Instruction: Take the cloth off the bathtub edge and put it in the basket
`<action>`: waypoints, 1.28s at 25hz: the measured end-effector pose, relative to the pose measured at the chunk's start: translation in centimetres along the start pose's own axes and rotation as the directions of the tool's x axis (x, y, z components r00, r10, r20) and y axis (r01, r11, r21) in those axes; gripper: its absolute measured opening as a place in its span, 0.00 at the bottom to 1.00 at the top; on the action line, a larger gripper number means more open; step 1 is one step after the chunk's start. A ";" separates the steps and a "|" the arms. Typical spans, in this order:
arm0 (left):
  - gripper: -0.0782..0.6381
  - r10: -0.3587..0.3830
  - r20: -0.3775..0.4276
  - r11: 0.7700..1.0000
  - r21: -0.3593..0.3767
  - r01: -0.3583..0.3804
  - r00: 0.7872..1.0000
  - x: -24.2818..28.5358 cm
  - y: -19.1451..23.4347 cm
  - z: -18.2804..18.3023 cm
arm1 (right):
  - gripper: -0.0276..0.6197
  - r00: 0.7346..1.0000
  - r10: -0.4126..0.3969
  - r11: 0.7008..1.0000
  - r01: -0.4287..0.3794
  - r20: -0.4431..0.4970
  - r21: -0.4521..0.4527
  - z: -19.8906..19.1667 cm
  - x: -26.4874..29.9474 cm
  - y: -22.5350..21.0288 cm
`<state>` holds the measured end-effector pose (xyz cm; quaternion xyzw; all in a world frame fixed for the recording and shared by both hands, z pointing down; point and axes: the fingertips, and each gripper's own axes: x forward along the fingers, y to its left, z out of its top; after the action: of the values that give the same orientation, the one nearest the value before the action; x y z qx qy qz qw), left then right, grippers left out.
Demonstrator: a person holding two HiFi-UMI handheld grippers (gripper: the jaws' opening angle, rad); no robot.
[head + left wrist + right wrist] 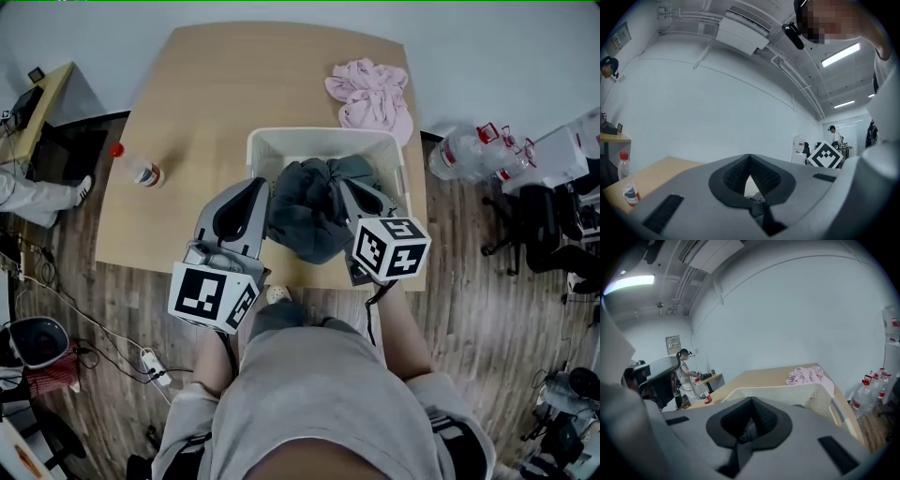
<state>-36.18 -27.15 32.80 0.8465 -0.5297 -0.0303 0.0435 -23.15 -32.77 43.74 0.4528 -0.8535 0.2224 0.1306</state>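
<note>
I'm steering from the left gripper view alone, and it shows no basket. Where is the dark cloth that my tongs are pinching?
Observer: In the head view, the dark cloth sits bunched in the white basket and covers its near rim.
Operator: Is the other side gripping it too?
Observer: Yes. The right gripper view shows the right tongs closed on a fold of it.
Operator: Is anything else soft on the table?
Observer: A pink cloth lies at the far right corner, outside the basket.
</note>
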 end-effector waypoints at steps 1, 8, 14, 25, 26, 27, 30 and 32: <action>0.13 0.000 0.003 1.000 0.003 0.000 1.000 -0.2 -0.7 0.1 | 0.06 1.000 0.012 1.000 -0.012 0.018 -0.004 0.3 -0.8 0.2; 0.13 -0.005 0.013 1.000 0.027 0.004 1.000 -1.4 -6.1 0.9 | 0.06 0.991 0.094 0.994 -0.089 0.100 -0.055 1.5 -6.6 1.1; 0.13 -0.007 0.022 0.999 0.053 0.005 1.000 -2.7 -11.2 1.3 | 0.06 0.976 0.151 0.986 -0.137 0.157 -0.095 1.7 -11.8 1.3; 0.13 -0.003 0.039 0.995 0.104 -0.001 0.999 -5.0 -19.6 1.7 | 0.06 0.949 0.206 0.972 -0.171 0.237 -0.161 1.6 -20.9 0.6; 0.13 -0.002 0.038 0.994 0.106 -0.003 0.999 -5.2 -20.2 1.7 | 0.06 0.947 0.211 0.971 -0.174 0.244 -0.164 1.5 -21.6 0.6; 0.13 0.000 0.037 0.994 0.107 -0.003 0.999 -5.4 -20.8 1.6 | 0.06 0.944 0.216 0.970 -0.178 0.250 -0.166 1.5 -22.3 0.6; 0.13 0.002 0.033 0.994 0.107 -0.006 0.999 -6.0 -22.3 1.3 | 0.06 0.935 0.228 0.967 -0.186 0.270 -0.174 1.2 -24.1 0.4; 0.13 0.003 0.032 0.994 0.109 -0.007 0.999 -6.4 -23.2 1.0 | 0.06 0.928 0.240 0.965 -0.196 0.284 -0.175 0.9 -25.2 0.4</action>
<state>-18.28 -11.35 29.37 0.8458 -0.5332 -0.0150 -0.0111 -9.51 -14.98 32.15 0.3730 -0.9222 0.1015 0.0047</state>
